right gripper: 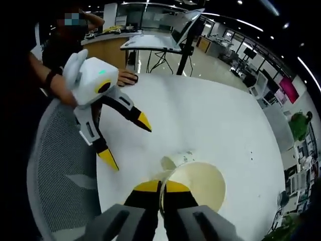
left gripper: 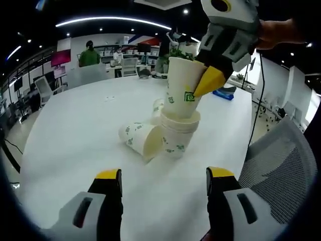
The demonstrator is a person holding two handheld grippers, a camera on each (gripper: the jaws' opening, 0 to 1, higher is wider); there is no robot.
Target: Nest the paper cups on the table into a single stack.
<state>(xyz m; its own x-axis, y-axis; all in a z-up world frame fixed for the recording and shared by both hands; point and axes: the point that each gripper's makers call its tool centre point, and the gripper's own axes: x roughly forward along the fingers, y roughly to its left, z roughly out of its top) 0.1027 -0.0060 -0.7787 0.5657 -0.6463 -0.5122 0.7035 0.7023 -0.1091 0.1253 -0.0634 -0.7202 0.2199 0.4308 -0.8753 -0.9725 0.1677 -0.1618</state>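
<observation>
White paper cups with green print lie on a round white table (left gripper: 75, 130). My right gripper (left gripper: 208, 80) is shut on the rim of one cup (left gripper: 180, 88), whose base sits in the mouth of an upright cup (left gripper: 176, 135). Another cup (left gripper: 140, 140) lies on its side against that one, and a further cup (left gripper: 157, 106) lies behind. My left gripper (left gripper: 164, 175) stands open over the near table, nothing between its jaws. In the right gripper view my right gripper (right gripper: 161, 188) pinches the held cup (right gripper: 200, 183); the left gripper (right gripper: 127, 140) hovers open to the left.
A grey mesh chair (left gripper: 281, 145) stands at the table's edge, also seen in the right gripper view (right gripper: 55, 160). A blue object (left gripper: 223, 94) lies on the far side of the table. Desks, chairs and people fill the office behind.
</observation>
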